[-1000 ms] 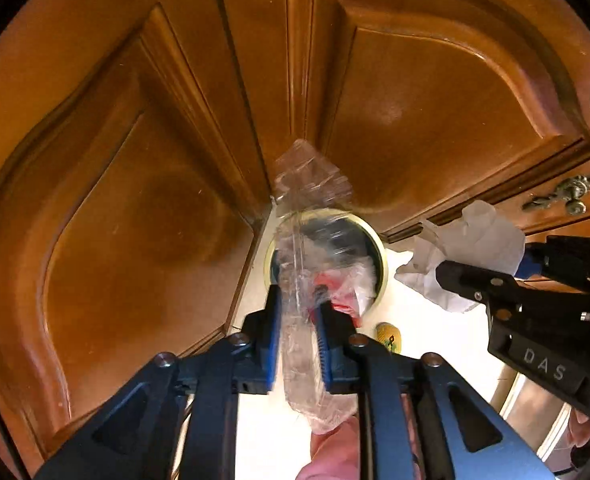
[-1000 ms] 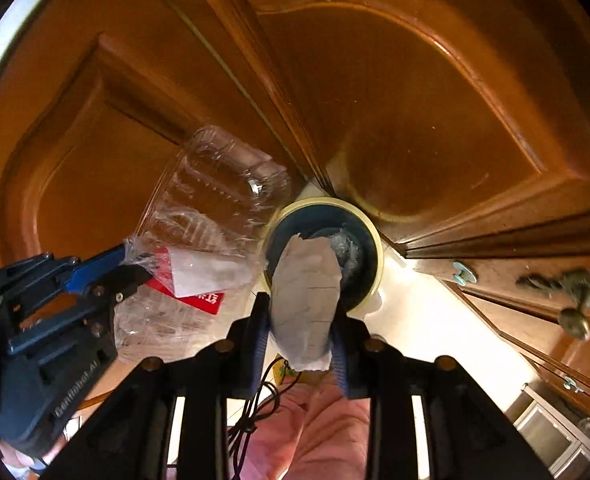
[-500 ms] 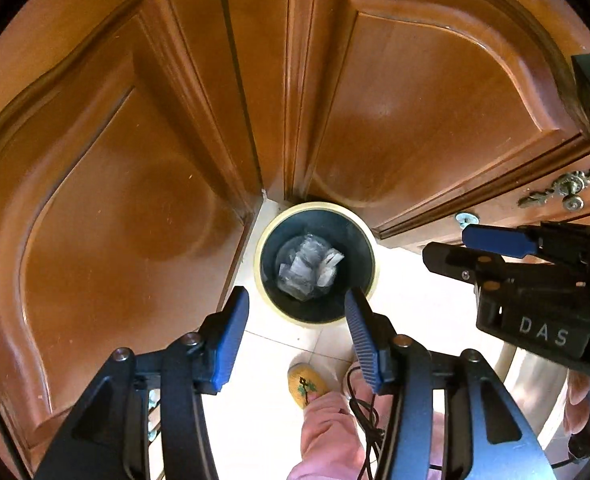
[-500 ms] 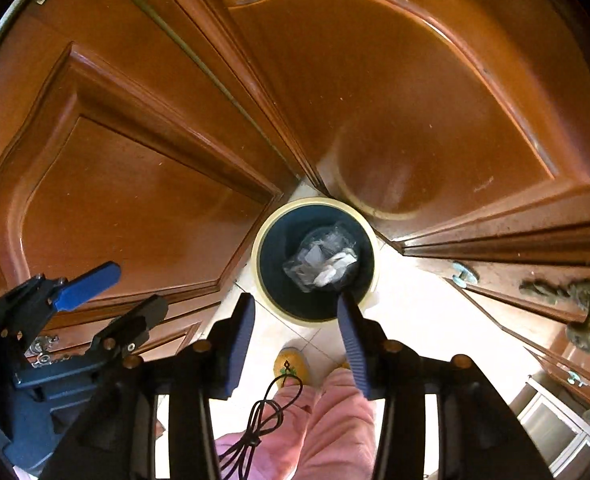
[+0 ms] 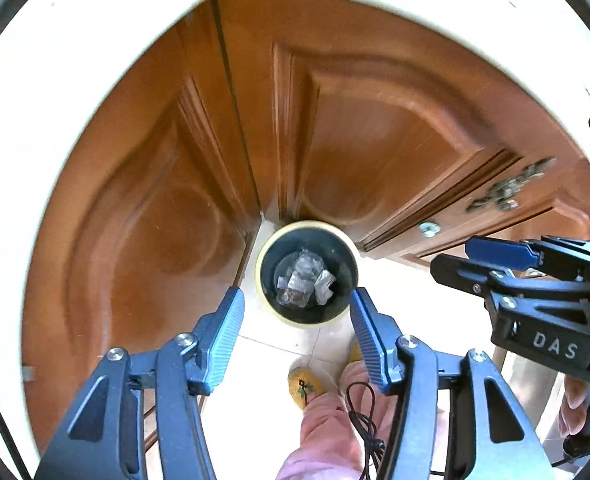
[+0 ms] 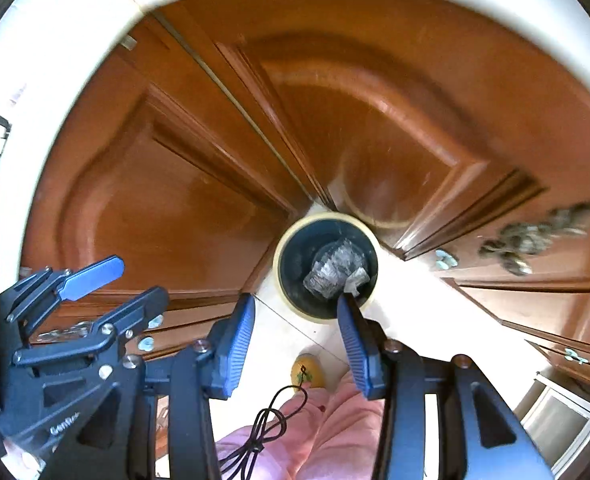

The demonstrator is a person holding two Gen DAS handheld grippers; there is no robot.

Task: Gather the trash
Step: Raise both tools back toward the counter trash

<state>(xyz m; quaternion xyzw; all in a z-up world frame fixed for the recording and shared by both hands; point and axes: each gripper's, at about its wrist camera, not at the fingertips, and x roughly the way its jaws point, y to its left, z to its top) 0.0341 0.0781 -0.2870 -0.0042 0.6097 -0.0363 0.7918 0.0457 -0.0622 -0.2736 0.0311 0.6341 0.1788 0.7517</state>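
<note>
Wooden cabinet doors back a floor bin at 12 o'clock holding crumpled plastic; left gripper and right gripper gape wide, empty.

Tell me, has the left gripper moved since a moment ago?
Yes. The left gripper has risen away from the trash bin, which looks smaller now, with the countertop edge in view.

Two claws are showing: left claw w/ 2 blue pads spread apart, right claw likewise, both empty. One trash bin, dark inside w/ pale rim, is sitting on the floor. Approx 4–5 crumpled clear plastic pieces are lying in it; exact count is hard to tell. Two big wooden cabinet doors are standing behind. One yellow slipper is peeking out below. One black cable is dangling.
</note>
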